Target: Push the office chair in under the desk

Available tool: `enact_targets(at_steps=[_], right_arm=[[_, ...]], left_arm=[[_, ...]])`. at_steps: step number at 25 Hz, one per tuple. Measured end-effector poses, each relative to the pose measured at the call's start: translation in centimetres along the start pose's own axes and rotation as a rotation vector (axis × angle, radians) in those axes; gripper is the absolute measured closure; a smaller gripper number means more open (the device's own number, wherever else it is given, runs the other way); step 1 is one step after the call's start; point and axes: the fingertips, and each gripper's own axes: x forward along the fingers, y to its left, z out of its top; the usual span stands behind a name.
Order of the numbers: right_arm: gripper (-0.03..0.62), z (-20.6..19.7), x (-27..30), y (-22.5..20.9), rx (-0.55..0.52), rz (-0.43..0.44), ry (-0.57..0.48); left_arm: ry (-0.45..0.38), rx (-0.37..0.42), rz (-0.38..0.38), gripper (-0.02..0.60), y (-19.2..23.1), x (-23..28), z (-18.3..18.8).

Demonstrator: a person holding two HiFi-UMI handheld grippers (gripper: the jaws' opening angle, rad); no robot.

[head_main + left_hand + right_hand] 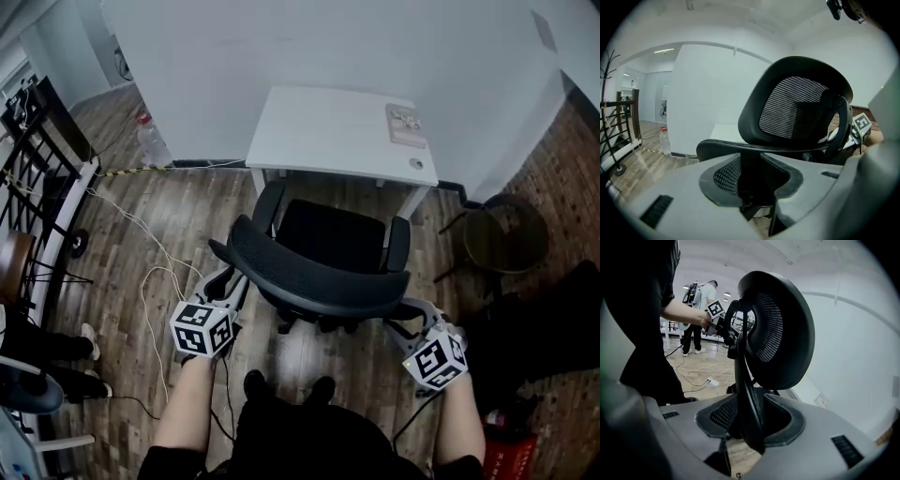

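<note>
The biggest surface I see is the floor (187, 216), made of wood-look planks in mixed brown and grey tones. Behind it is a plain, smooth white wall (281, 56). Against that wall stands the desk (319, 131), which has a flat white rectangular top with rounded corners. A small pale panel (405, 125) lies near its far right corner.

The office chair (319, 272) is all black. Its backrest is a wide, curved shell, with a smooth hard rim framing a fine ribbed mesh I can partly see through. The seat is a matte, padded square, and a slim upright armrest stands on each side. The chair faces the desk, with the front of the seat and the armrest tips close to the desk's near edge. The seat and backrest are out on the open floor on my side, not tucked under.

My two tools hold the backrest from its two ends. The left gripper (232, 281) comes in at the left edge of the curved rim. In the left gripper view, the rim runs straight between the grey textured pads, and the jaws pinch it. The right gripper (408, 319) meets the right end of the rim. The right gripper view shows the dark edge standing upright in the gap, with the jaws clamped on it.

To the right of the chair is a small round table (506, 234) with a dark top. On the left, a thin white cable (150, 281) loops across the planks.
</note>
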Motion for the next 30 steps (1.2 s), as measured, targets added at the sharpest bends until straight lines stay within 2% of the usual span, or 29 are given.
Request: enact_targets(at_steps=[12,23,30], right_arm=[[0.401,-5.1,-0.9,-6.3,-0.052,0.065,-0.010],[0.399,-6.3,0.1,-9.9,-0.050,0.052,-0.036],[0.398,-6.2,0.8,-11.6,-0.049,0.007,-0.049]], left_arm=[[-0.022,-0.022,0.002,0.460,-5.6,3.6,0.6],[-0.022,-0.018,-0.003,0.460,-6.6,6.8,2.2],[-0.018,0.000,-0.017,0.460,-7.4,7.2,2.4]])
